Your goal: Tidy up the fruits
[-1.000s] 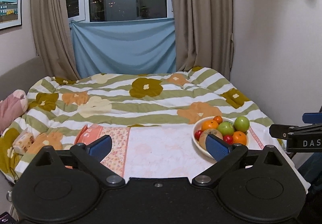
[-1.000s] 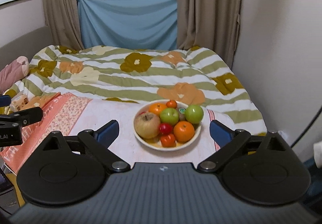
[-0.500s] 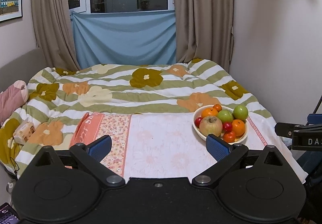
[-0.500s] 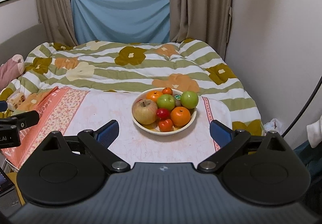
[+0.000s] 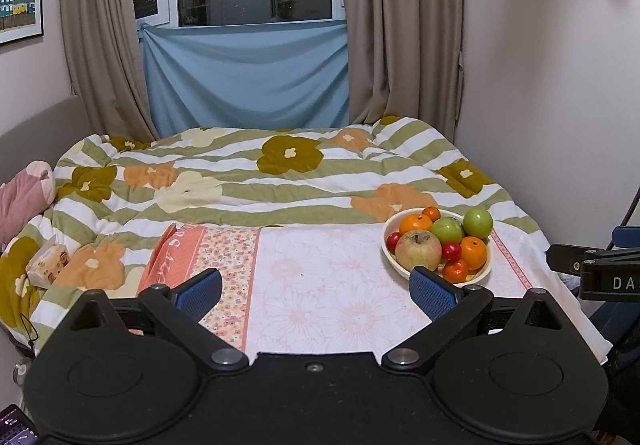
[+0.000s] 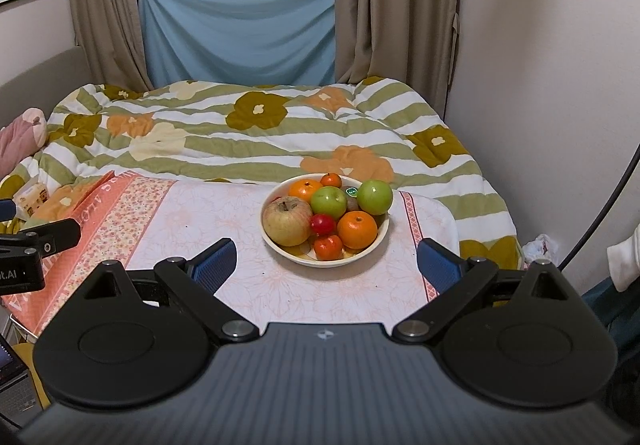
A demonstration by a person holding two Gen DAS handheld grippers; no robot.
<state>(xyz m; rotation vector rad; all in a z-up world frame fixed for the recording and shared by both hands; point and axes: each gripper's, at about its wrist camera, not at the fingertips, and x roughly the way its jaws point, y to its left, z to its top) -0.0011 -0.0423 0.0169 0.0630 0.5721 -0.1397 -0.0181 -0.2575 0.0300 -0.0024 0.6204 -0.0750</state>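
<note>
All the fruit sits heaped in one pale bowl (image 6: 384, 231), standing on the pink flowered cloth (image 6: 248, 229) spread over the near end of the bed. In the right wrist view the bowl is just above the middle of the frame; in the left wrist view it lies at the right. In it I can make out a big yellowish apple (image 6: 287, 220) at the left, two green apples (image 6: 329, 202) towards the back, an orange (image 6: 357, 229) at the front right, another orange behind, and some small red and orange fruits tucked among them. No fruit lies loose on the cloth or on the striped quilt (image 6: 256, 133) behind it.

Both tongs are spread wide with nothing between their blue pads. The right gripper (image 6: 326, 267) hangs short of the bowl, near the bottom of its frame, with the bowl lined up in the gap between its fingers. The left gripper (image 5: 316, 291) faces bare cloth, the bowl off to its right.

This fits two stages: fruit gathered and the sorting finished, or a full bowl waiting to be sorted out. I cannot tell which. If a fruit is to be lifted, it rolls easily, so the pads must close across its middle without nudging its neighbours.
</note>
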